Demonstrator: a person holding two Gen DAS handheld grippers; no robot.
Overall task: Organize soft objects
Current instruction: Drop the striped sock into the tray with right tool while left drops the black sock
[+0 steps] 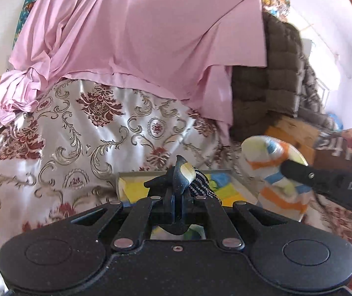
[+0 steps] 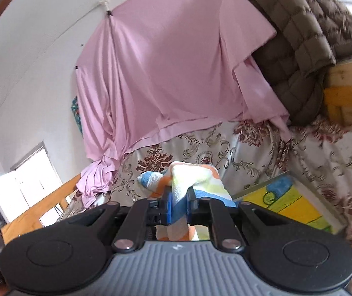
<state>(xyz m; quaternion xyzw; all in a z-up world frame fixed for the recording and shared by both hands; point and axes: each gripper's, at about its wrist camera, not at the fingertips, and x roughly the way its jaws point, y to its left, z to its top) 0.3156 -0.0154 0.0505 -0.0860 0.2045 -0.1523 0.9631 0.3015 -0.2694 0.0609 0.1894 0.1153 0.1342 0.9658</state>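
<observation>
1. Left gripper (image 1: pixel 179 185): we see its jaws pressed together on a dark sock (image 1: pixel 184 172) with a cream patch and a dotted band, held up over the patterned bedspread (image 1: pixel 60 133).
2. Right gripper (image 2: pixel 178 204): we see its blue pads (image 2: pixel 168 206) pinching a striped sock (image 2: pixel 188 180) (blue, orange, yellow, white), bunched above the jaws and hanging below them.
3. In the left wrist view the striped sock (image 1: pixel 272 170) shows at right, clamped in the right gripper's black finger (image 1: pixel 296 171).
4. A colourful tray (image 2: pixel 289 197) with a white rim lies on the bedspread, below and to the right of the striped sock.
5. Behind: pink sheet (image 2: pixel 171 74) draped from the wall; brown quilted blanket (image 2: pixel 296 42) at right over a wooden frame (image 2: pixel 348 93).
</observation>
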